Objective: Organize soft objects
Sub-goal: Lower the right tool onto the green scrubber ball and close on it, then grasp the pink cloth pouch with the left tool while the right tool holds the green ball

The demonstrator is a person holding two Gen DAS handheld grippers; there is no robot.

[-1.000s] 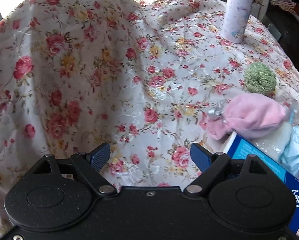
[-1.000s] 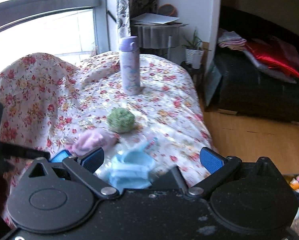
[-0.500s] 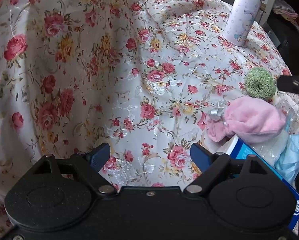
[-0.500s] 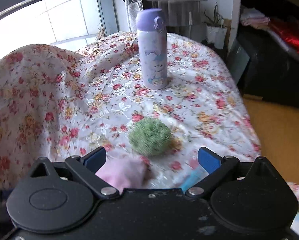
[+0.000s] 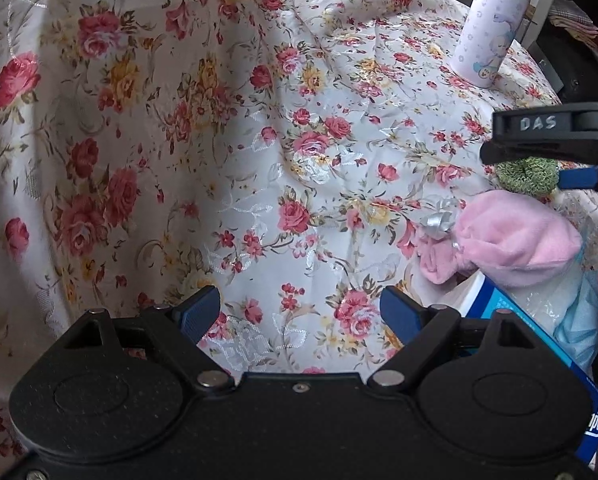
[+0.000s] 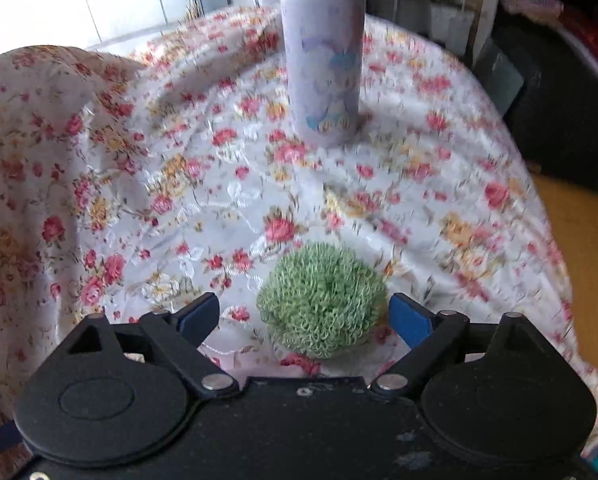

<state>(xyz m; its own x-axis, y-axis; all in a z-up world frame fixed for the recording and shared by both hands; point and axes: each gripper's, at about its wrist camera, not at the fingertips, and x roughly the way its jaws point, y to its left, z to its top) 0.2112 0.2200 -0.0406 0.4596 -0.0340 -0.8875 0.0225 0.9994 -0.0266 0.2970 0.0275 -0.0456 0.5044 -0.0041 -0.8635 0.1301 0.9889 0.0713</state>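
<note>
A green fuzzy scrubber ball [image 6: 322, 300] lies on the floral tablecloth [image 6: 219, 200] between the open jaws of my right gripper [image 6: 305, 314], closer to the right finger; it also shows in the left wrist view [image 5: 529, 174] under the right gripper's arm [image 5: 551, 132]. A pink plush cloth with a silver bow [image 5: 511, 240] lies on a blue tissue pack [image 5: 539, 344], right of my left gripper [image 5: 301, 312], which is open and empty over bare cloth.
A lilac bottle [image 6: 321, 56] stands upright behind the green ball, also in the left wrist view [image 5: 491, 28]. Light blue face masks in plastic [image 5: 579, 320] lie by the tissue pack. The cloth rises in a tall hump [image 5: 99, 120] at left. The table's edge drops off at right [image 6: 547, 240].
My right gripper has moved forward and down to the green ball, which now sits between its fingers. My left gripper has drifted slightly forward and stayed open.
</note>
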